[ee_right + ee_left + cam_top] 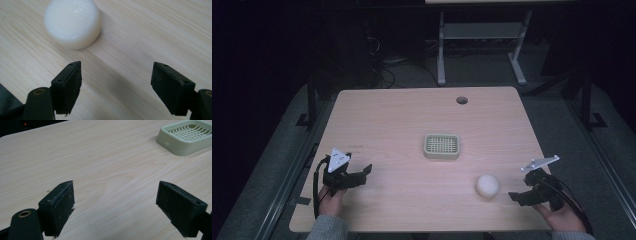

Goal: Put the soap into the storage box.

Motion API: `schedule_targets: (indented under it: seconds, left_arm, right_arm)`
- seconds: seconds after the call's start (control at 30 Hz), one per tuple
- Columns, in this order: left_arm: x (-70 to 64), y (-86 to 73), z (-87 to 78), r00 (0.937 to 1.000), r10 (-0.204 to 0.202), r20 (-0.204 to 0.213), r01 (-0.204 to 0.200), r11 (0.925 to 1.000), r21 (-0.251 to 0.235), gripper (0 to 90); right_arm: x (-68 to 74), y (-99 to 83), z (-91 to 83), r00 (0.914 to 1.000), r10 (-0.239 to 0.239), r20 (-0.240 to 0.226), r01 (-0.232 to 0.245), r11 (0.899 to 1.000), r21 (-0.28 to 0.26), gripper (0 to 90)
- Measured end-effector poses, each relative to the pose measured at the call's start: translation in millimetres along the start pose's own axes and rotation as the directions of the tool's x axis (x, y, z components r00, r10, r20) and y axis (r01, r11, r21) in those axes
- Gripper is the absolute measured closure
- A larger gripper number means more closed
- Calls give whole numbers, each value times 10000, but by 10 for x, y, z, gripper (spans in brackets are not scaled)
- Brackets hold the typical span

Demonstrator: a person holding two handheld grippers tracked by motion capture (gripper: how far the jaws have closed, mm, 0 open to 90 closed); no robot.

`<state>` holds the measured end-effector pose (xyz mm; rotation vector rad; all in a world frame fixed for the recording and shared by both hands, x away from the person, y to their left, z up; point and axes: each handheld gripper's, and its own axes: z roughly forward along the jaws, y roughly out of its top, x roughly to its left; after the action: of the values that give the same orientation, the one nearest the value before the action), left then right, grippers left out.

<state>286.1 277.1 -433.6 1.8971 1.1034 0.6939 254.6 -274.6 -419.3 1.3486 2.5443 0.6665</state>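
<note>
soap (pixel 487 186) near right tool (pixel 515 197), tray (pixel 441 146) mid-table behind it

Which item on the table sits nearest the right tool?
The white round soap, just ahead of the right tool; the green slatted dish sits farther off, mid-table.

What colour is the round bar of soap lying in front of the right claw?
White, glossy round soap bar; clearest in the right gripper view.

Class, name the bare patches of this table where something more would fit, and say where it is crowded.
Free: the far half beyond the green tray, and between the left claw and the tray. Crowded: only where the white soap sits by the right claw.
</note>
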Motion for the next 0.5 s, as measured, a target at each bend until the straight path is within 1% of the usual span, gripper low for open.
schedule_targets:
  seconds: [0.37,0.4,0.43,0.5]
  left_arm:
    - [-2,3,-7,10000,-28,-23,28,10000,-13,149]
    - [-2,3,-8,10000,-38,-24,38,10000,-19,148]
    - [-2,3,-9,10000,-31,-25,31,10000,-21,148]
    - [-3,3,-9,10000,-27,-27,27,10000,-21,149]
  right_arm:
    - [58,133,-2,9995,-291,-136,294,9993,224,231]
    - [56,146,5,9989,-451,-147,454,9988,157,231]
    - [69,158,7,9991,-384,-167,387,9991,188,231]
    - [84,181,12,9989,-423,-212,428,9988,232,231]
